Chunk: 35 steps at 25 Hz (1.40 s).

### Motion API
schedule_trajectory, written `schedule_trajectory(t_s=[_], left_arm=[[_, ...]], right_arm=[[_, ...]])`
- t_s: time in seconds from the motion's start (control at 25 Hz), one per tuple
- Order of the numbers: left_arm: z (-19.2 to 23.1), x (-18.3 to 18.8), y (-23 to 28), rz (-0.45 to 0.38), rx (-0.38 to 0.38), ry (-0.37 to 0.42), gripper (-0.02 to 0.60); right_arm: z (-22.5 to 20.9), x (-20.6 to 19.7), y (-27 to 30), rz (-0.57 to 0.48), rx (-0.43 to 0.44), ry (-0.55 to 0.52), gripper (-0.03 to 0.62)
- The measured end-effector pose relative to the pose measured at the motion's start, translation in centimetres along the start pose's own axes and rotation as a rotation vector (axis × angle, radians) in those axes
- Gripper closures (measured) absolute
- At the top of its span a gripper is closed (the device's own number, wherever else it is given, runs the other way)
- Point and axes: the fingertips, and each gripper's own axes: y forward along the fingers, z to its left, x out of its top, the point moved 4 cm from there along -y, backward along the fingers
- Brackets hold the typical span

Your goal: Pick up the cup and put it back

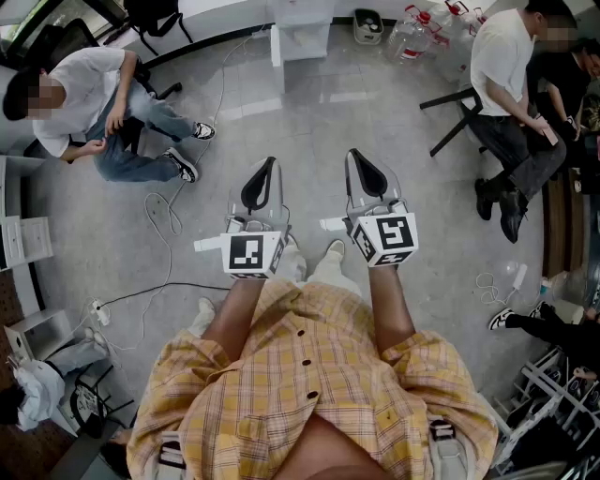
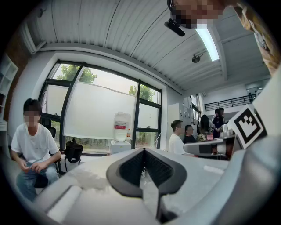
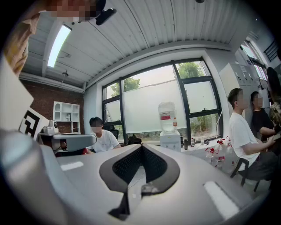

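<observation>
No cup shows in any view. In the head view my left gripper and my right gripper are held side by side at chest height, pointing forward over a grey floor. Both are shut with nothing between the pads. The left gripper view looks along the left gripper, its black pads meeting at the tip, towards a large window. The right gripper view shows the right gripper closed in the same way, also facing the window.
A seated person is at the far left and others sit at the right. A water dispenser and water bottles stand ahead. Cables trail on the floor. White shelving is at the left.
</observation>
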Motion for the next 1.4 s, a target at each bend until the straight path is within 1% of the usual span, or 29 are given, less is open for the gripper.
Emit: schedule_trajectory(t_s=[0.2, 0.4, 0.56, 0.88, 1.0, 1.2, 1.4], left_arm=[[1.4, -0.1, 0.1, 0.001, -0.014, -0.006, 0.58], [2.9, 0.4, -0.2, -0.012, -0.037, 0.0, 0.58], [3.8, 0.2, -0.5, -0.014, -0.04, -0.001, 0.579], [5.2, -0.7, 1.6, -0.011, -0.036, 0.009, 0.578], [5.9, -1.3, 3.8, -0.012, -0.029, 0.016, 0.579], [7.7, -2.1, 9.6, 0.004, -0.019, 0.031, 0.579], [10.1, -1.8, 18.0, 0.013, 0.011, 0.017, 0.579]], right_arm=[[1.0, 0.2, 1.0, -0.011, 0.0, 0.011, 0.603], [2.0, 1.1, 1.8, -0.043, -0.02, 0.033, 0.597], [2.6, 0.9, 2.4, -0.057, -0.031, 0.044, 0.595], [1.9, 0.3, 5.6, -0.068, -0.012, 0.052, 0.595], [0.7, 0.1, 7.8, -0.071, 0.005, 0.054, 0.597], [-2.6, 0.6, 13.4, -0.072, 0.029, 0.061, 0.6], [-7.8, 0.9, 20.7, -0.056, 0.051, 0.067, 0.598]])
